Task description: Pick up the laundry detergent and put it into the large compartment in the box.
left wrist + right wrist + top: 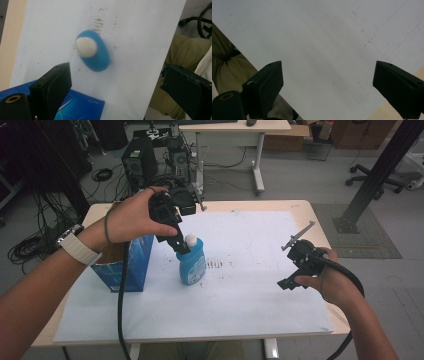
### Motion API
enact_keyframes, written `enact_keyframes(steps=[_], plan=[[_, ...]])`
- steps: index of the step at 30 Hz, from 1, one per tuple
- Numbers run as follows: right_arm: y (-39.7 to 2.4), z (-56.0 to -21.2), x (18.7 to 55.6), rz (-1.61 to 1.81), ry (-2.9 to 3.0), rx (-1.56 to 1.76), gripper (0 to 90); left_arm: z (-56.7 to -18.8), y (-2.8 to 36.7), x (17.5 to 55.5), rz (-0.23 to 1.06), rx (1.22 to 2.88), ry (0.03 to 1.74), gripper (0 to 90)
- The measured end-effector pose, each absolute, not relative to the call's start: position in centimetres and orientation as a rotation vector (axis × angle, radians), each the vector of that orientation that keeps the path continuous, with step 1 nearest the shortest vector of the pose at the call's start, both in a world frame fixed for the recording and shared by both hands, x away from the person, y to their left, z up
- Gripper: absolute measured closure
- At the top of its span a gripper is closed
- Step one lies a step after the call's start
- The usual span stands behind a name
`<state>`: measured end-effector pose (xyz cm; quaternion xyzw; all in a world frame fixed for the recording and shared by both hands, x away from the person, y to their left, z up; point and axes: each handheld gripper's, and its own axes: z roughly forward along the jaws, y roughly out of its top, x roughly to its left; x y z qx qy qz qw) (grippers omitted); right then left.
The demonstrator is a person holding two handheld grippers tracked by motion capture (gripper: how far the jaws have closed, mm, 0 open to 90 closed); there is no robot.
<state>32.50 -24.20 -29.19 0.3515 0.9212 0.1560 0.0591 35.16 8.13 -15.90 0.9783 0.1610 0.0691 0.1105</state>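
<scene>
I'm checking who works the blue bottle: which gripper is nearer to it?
Left. The left gripper hangs just above the blue bottle by its white cap, jaws open. The right gripper is off to the bottle's right, over bare paper.

Soft, even room light leaves faint shadows on the white sheet, while both gripper views look dimmer and greyer, with the bottle slightly blurred and near jaws soft.

1 blue bottle w/ white cap, 1 blue box, 1 white sheet, 2 tools
</scene>
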Motion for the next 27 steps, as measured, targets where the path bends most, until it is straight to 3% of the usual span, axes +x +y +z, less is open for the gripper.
enact_keyframes(steps=[27], plan=[[-24.1, -29.0, 32.6, 0.484, 2.792, 1.056, 9.7, -14.7, 8.6, 36.8, 0.263, 2.767, 0.816, 7.8]])
